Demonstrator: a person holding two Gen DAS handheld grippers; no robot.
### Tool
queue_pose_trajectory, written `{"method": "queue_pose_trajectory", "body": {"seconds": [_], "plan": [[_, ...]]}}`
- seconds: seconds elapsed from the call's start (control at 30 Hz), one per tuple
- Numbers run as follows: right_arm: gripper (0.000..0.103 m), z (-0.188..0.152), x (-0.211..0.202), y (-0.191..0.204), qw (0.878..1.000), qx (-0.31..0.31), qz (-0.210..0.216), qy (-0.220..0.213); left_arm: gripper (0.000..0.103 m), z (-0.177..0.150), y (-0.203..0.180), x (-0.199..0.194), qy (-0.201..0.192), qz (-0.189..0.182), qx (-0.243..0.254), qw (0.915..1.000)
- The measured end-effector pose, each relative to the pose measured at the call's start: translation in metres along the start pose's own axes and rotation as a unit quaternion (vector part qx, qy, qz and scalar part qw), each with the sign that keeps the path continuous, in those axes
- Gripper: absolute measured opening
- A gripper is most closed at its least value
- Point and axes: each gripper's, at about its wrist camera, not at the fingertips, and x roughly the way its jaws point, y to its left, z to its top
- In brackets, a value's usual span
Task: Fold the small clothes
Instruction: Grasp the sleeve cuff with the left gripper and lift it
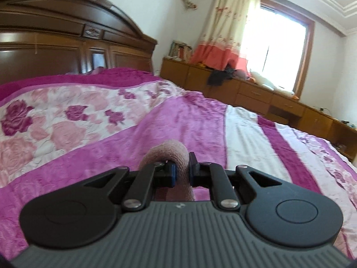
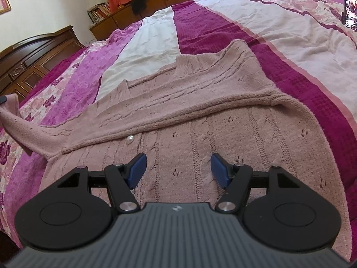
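Note:
A dusty-pink knitted cardigan lies spread on the bed, one side folded over the body, a pearl button showing at the fold's edge. My right gripper hovers open just above the cardigan's body, nothing between its blue pads. My left gripper is shut on a bunched part of the cardigan, held up off the bedspread. In the right wrist view that lifted sleeve end rises at the far left, pinched by a dark fingertip at the frame edge.
The bed carries a magenta, pink and white floral bedspread. A dark wooden headboard stands behind it. Low wooden cabinets with clutter run under the curtained window. A lit screen sits at the bed's far right.

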Motion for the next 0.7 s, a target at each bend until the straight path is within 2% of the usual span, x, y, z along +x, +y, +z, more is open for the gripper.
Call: {"method": "queue_pose_trajectory", "body": {"seconds": [0.37,0.7], "plan": [[0.071,0.0,-0.009,-0.009,1.0,0.017,0.009,-0.011,0.012,-0.011,-0.068,-0.005,0.005,-0.067,0.011,0.9976],[0.071,0.002,-0.013,-0.02,0.999,0.035,0.016,-0.019,0.012,-0.05,-0.132,0.004,0.043,-0.117,0.039,0.9915]]}}
